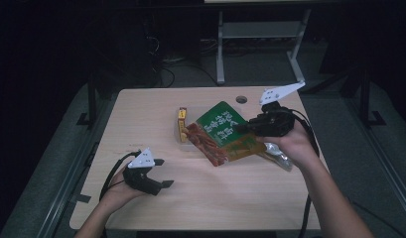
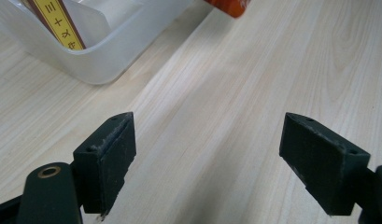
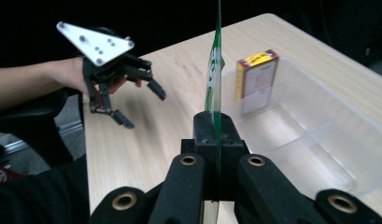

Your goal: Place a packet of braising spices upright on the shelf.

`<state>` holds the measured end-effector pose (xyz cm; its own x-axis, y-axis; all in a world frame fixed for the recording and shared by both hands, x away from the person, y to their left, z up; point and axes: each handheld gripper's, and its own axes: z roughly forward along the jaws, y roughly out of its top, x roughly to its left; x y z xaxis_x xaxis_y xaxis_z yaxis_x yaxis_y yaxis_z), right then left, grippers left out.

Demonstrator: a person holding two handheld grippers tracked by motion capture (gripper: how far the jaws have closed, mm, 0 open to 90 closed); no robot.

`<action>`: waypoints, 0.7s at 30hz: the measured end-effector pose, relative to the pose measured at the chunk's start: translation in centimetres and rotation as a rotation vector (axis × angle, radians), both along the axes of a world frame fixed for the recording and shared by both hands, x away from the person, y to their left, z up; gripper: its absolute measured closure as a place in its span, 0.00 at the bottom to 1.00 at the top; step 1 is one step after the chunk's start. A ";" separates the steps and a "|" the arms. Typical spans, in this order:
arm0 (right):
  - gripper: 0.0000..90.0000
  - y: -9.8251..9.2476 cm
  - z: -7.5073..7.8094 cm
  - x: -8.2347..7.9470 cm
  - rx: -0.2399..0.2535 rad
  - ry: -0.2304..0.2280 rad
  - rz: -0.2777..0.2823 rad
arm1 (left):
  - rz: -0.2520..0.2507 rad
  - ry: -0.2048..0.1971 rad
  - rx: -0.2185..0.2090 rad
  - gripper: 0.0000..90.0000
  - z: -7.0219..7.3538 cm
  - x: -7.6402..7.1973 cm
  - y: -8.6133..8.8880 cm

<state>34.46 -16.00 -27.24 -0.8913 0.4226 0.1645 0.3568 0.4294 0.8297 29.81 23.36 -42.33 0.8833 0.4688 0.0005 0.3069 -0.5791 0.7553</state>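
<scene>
My right gripper (image 1: 242, 128) is shut on the edge of a green packet (image 1: 221, 121) and holds it tilted above a clear plastic bin (image 3: 319, 135). In the right gripper view the green packet (image 3: 215, 70) stands edge-on between the closed jaws (image 3: 215, 128). A yellow and red box (image 1: 182, 124) stands upright at the bin's left end. An orange-red snack packet (image 1: 205, 144) lies across the bin's near side. My left gripper (image 1: 165, 173) hovers low over the table's front left, open, with bare wood between its jaws (image 2: 212, 154).
A clear crinkled packet (image 1: 280, 154) lies under my right hand. The wooden table (image 1: 141, 114) has a round cable hole (image 1: 241, 99) at its back. A corner of the bin (image 2: 109, 51) lies ahead of the left gripper. Metal desk legs (image 1: 220, 49) stand behind the table.
</scene>
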 end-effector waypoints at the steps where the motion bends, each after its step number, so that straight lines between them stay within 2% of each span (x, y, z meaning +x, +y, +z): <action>1: 1.00 -0.1 0.2 0.1 -0.004 0.001 -0.007 | -0.001 0.003 -0.001 0.20 0.0 0.0 0.0; 17: 1.00 0.2 3.6 2.7 -0.031 -0.031 -0.118 | -0.013 0.013 -0.007 0.20 -0.3 0.0 -0.3; 21: 1.00 0.5 4.1 3.6 -0.031 -0.026 -0.159 | -0.019 0.017 -0.009 0.20 -0.3 0.0 -0.3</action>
